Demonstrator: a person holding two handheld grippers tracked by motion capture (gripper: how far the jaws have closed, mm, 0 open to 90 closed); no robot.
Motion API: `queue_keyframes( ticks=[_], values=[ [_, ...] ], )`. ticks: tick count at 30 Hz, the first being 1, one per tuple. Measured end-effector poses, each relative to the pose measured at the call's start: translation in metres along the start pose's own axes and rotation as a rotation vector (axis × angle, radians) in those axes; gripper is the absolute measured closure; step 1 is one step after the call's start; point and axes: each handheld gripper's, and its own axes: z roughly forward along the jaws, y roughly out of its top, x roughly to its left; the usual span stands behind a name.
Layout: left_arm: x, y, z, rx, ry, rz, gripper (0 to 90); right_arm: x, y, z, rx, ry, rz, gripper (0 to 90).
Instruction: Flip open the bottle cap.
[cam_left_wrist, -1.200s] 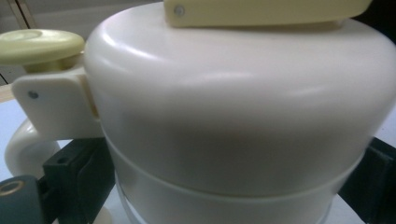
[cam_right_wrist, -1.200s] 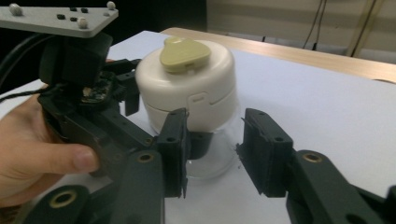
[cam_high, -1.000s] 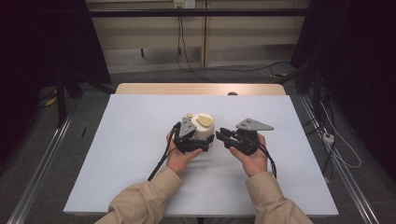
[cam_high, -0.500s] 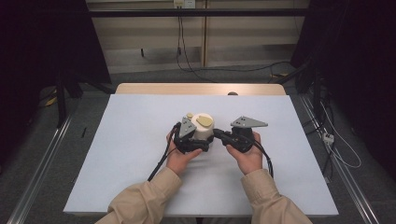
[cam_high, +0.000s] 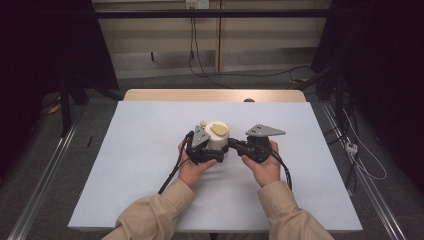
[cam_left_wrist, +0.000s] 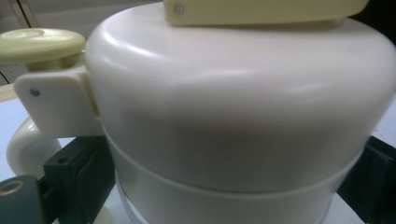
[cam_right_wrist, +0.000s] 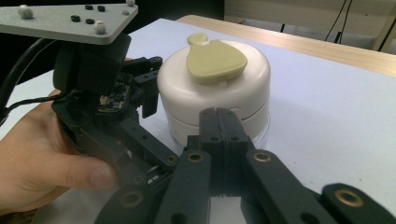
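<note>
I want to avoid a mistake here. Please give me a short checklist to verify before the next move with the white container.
1. Left claw clamps the white container on both sides: ok, its pads sit against the body in the left gripper view.
2. Right claw is shut with nothing between its jaws: ok.
3. Right claw tips sit close to the container's lower band: ok; real contact: cannot tell.
4. Yellow-green lid flap lies flat on top: ok.
5. Container stands upright on the white table: ok.
6. Lid locked or loose: cannot tell.
</note>
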Motion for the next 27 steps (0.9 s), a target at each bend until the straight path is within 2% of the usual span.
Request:
queue_keyframes(
  ticks=[10,19,27],
  values=[
    [0.0,0.0,0.0,0.003,0.004,0.001,4.9,0.0,0.002,0.003,0.011,0.011,-0.009,90.0],
    [0.0,0.0,0.0,0.002,0.003,0.003,4.9,-0.004,0.009,0.001,-0.002,-0.011,-0.009,90.0],
    [-0.001,0.0,0.0,0.003,0.003,0.0,4.9,-0.004,0.015,0.004,0.02,-0.014,-0.03,90.0]
  ],
)
